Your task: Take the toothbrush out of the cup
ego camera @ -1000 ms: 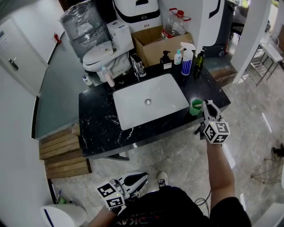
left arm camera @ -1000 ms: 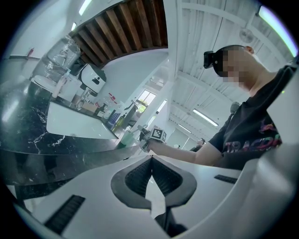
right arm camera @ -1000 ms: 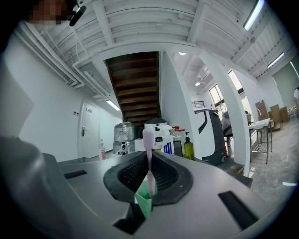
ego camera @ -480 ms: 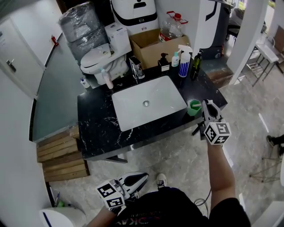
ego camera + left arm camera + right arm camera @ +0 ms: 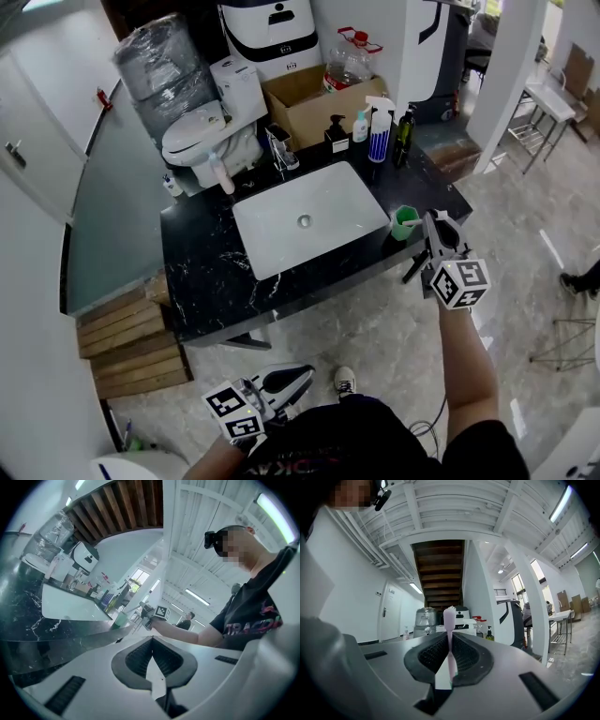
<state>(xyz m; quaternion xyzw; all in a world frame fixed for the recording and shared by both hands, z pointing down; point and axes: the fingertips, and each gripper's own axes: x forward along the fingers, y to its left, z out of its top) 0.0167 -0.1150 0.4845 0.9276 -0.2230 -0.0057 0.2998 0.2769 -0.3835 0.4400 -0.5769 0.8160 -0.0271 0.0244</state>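
Observation:
A pink toothbrush (image 5: 449, 629) stands upright between the jaws of my right gripper (image 5: 450, 657), which is shut on its handle; the bristle head sticks up past the jaw tips. In the head view the right gripper (image 5: 434, 228) hovers just right of the green cup (image 5: 404, 222), which sits at the front right corner of the black counter (image 5: 208, 272). The toothbrush itself is too small to make out there. My left gripper (image 5: 298, 373) hangs low near the person's body, far from the counter. Its jaws are shut with nothing between them (image 5: 152, 657).
A white sink (image 5: 307, 217) fills the counter's middle. Along the back edge stand a faucet (image 5: 281, 148), soap bottles (image 5: 336, 132) and a spray bottle (image 5: 378, 127). Behind are a toilet (image 5: 199, 142) and an open cardboard box (image 5: 319, 98). The floor is marble tile.
The head camera has shifted, so the counter sits a little further left and up in the picture. The right gripper stays beside the green cup. The left gripper has not moved.

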